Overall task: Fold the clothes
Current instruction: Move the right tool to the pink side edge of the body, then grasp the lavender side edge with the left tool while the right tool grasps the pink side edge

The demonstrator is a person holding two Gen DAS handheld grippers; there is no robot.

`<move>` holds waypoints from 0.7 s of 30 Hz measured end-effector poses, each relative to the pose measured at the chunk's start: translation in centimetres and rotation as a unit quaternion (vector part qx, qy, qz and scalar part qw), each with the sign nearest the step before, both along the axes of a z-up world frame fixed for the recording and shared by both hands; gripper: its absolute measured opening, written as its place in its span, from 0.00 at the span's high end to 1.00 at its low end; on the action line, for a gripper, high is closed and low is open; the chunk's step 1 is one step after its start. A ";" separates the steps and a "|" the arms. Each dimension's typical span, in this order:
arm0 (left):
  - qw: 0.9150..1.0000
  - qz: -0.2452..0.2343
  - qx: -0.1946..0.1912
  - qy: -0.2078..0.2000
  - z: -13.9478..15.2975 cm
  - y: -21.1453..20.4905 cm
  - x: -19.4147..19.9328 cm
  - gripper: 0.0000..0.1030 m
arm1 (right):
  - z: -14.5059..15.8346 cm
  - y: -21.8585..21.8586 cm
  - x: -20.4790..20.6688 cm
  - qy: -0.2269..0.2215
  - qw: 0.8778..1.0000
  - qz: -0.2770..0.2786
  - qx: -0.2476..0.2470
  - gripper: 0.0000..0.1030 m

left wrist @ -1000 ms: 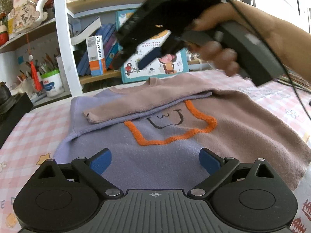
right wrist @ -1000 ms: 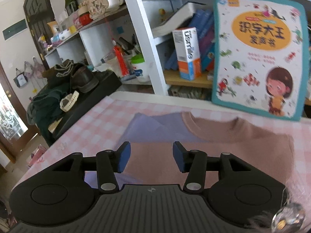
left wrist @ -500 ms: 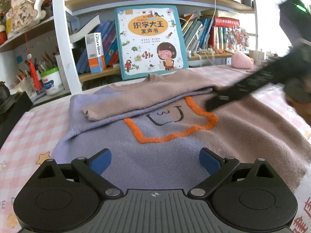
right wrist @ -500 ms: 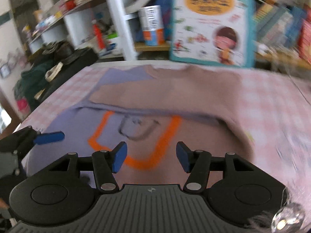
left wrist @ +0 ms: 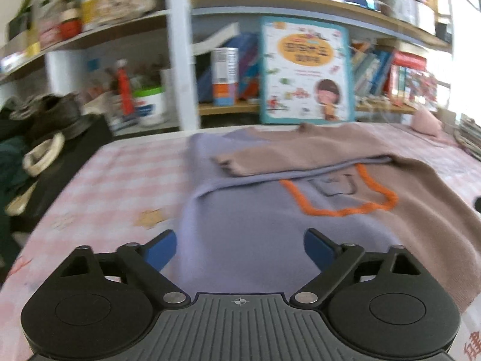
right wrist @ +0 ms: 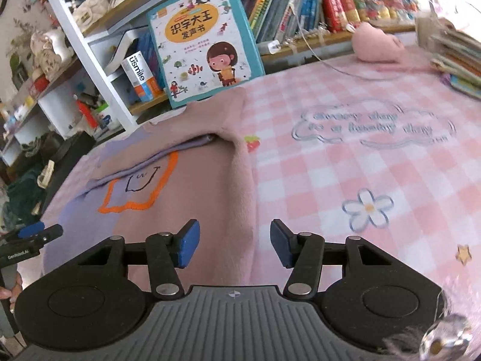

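Observation:
A sweater [left wrist: 240, 210], lilac on one side and mauve on the other, with an orange outline on the chest, lies flat on the checked tablecloth, a mauve sleeve folded across its top. My left gripper [left wrist: 239, 249] hovers over the lilac lower part near the sweater's left edge. Its jaws are closing, and nothing sits between the pads. In the right wrist view the sweater [right wrist: 195, 186] fills the left half. My right gripper [right wrist: 234, 246] hangs above its mauve right edge, jaws closing slightly, pads clear of the cloth. The left gripper [right wrist: 30, 231] shows at that view's left edge, held by a hand.
A picture book [right wrist: 201, 42] leans on the bookshelf behind the table. A pink plush [right wrist: 375, 45] and a stack of books [right wrist: 454, 60] sit at the far right. A black box with shoes [left wrist: 45, 138] stands off the table's left side. The tablecloth [right wrist: 360, 165] is pink checked.
My right gripper swung from over the collar to the sweater's right edge and came lower. The left gripper shifted toward the left edge, and its jaws narrowed a little.

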State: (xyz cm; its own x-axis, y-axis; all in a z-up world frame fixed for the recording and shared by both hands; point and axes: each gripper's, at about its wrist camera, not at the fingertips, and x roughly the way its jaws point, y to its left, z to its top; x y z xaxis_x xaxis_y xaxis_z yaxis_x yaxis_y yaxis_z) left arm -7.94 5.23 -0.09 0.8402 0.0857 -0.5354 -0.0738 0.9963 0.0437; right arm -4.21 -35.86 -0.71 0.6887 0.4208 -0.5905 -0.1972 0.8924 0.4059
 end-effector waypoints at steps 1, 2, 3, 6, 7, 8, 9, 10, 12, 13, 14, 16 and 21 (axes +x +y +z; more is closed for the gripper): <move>1.000 0.007 -0.003 0.005 -0.1 0.4 -0.3 0.24 | 0.0 -0.2 -0.3 0.001 1.000 0.000 0.005 0.55; 1.000 0.013 -0.006 0.010 -0.2 0.8 -0.7 0.26 | -0.1 -0.4 -0.5 0.003 1.000 0.001 0.010 0.56; 1.000 0.020 -0.010 0.015 -0.3 1.2 -1.0 0.29 | -0.1 -0.5 -0.6 0.006 1.000 0.002 0.015 0.58; 0.999 0.040 -0.020 0.030 -0.5 2.4 -1.9 0.36 | -0.5 -0.6 -1.1 0.014 1.000 0.007 0.024 0.61; 0.998 0.043 -0.027 0.033 -0.7 2.7 -2.3 0.36 | -0.6 -0.6 -1.2 0.017 0.999 0.009 0.026 0.62; 0.998 0.044 -0.034 0.034 -0.8 2.9 -2.5 0.36 | -0.8 -0.5 -1.3 0.019 0.999 0.010 0.028 0.63; 0.997 0.045 -0.042 0.035 -0.9 3.1 -2.7 0.37 | -0.9 -0.5 -1.4 0.022 0.999 0.012 0.030 0.65; 0.997 0.045 -0.053 0.036 -1.0 3.3 -2.8 0.37 | -1.1 -0.5 -1.5 0.023 0.999 0.013 0.032 0.66; 0.996 0.042 -0.075 0.039 -1.3 3.6 -2.9 0.44 | -1.2 -0.4 -1.7 0.021 0.999 0.015 0.035 0.68; 0.994 0.039 -0.092 0.043 -1.5 3.9 -2.8 0.50 | -1.2 -0.4 -1.7 0.021 0.999 0.017 0.037 0.68; 0.992 0.038 -0.112 0.047 -1.8 4.2 -2.6 0.53 | -1.3 -0.3 -1.8 0.021 0.999 0.019 0.040 0.68; 0.989 0.040 -0.139 0.042 -2.1 4.7 -2.6 0.60 | -1.3 -0.1 -1.9 0.017 0.999 0.019 0.034 0.69; 0.985 0.026 -0.166 0.046 -2.4 4.7 -2.3 0.89 | -1.4 0.9 -2.2 0.003 1.000 0.017 0.003 0.85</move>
